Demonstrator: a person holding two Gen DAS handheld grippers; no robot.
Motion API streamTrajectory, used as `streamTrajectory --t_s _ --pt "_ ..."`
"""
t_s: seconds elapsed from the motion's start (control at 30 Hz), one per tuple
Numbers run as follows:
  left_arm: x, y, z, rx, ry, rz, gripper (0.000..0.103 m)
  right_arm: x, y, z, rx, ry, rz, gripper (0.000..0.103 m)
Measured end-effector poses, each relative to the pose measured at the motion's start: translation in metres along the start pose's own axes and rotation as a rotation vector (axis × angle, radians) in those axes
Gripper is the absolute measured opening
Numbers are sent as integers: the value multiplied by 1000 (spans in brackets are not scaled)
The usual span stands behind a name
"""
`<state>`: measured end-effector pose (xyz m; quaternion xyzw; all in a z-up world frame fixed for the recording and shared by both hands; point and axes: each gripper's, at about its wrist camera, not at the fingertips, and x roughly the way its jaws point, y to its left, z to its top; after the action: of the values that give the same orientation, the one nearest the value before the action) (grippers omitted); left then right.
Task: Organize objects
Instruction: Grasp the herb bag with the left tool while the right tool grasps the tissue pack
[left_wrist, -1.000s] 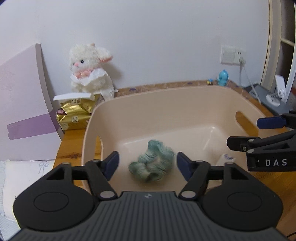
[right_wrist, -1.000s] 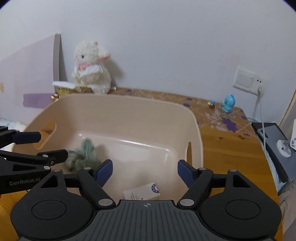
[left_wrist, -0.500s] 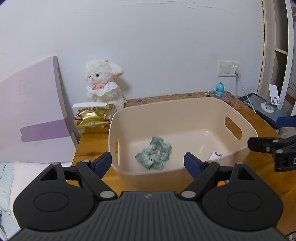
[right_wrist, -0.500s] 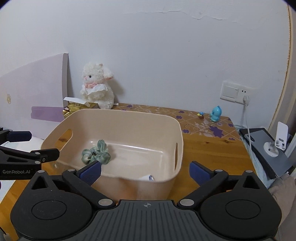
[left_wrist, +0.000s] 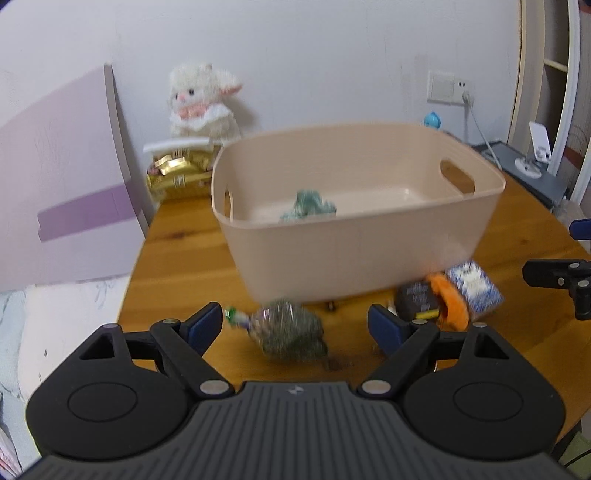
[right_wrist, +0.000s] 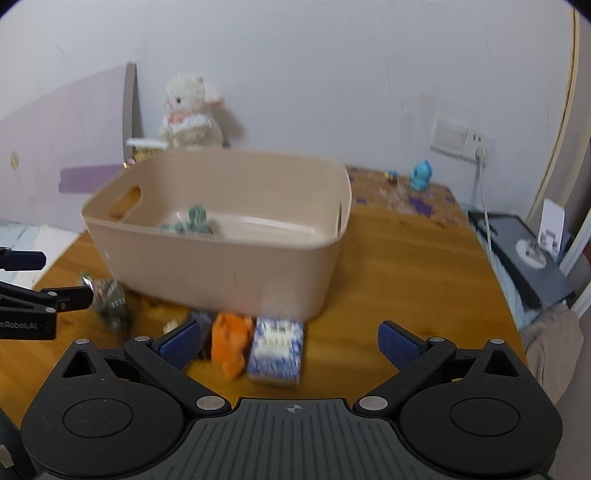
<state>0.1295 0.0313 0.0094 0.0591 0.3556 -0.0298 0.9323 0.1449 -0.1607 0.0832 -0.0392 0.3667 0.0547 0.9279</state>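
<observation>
Both grippers have backed off (empty), left gripper (left_wrist: 295, 325) facing foil-wrapped bundle (left_wrist: 290, 330).

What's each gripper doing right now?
Left gripper: open, holding nothing.
Right gripper: open, holding nothing.

A white plush lamb (left_wrist: 201, 101) with a pink collar sits against the white wall at the back of the wooden table (left_wrist: 177, 258), just behind a gold foil packet (left_wrist: 177, 177), and a pale lilac board (left_wrist: 62, 177) leans upright at the table's left edge. On the wall to the right is a white switch and socket plate (right_wrist: 460, 138) with a white cable (right_wrist: 484, 199) plugged in, and below it a small blue figurine (right_wrist: 420, 176) stands on a purple-flowered patch of the tabletop. Off the table's right edge lies a dark grey flat device (right_wrist: 528, 251) with a small white stand (right_wrist: 550, 225) on it.
</observation>
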Motion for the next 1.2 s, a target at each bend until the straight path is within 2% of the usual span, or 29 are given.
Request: streamTrajectory --t_s 0.4,0.73,0.9,0.97,1.0,1.1,1.17,1.2 --pt "47 9 -23 -26 95 -7 87 53 -5 -30 26 133 -19 103" --pt "79 17 -20 -56 122 -26 87 86 -3 -33 21 174 -29 101" --pt "92 21 -17 -85 123 -26 87 96 -1 -32 19 181 -20 92" --pt "95 22 -17 -90 119 -37 83 96 -2 -32 28 175 -10 86" --pt "96 22 -17 -91 122 -43 78 96 -2 -31 30 172 -6 84" --pt "94 21 -18 -77 104 -42 67 94 -2 -29 30 165 9 71" --pt "92 22 -19 -84 105 -49 66 92 0 -29 26 160 13 56" --pt "91 22 -19 -88 105 -52 66 92 0 -29 26 159 17 53"
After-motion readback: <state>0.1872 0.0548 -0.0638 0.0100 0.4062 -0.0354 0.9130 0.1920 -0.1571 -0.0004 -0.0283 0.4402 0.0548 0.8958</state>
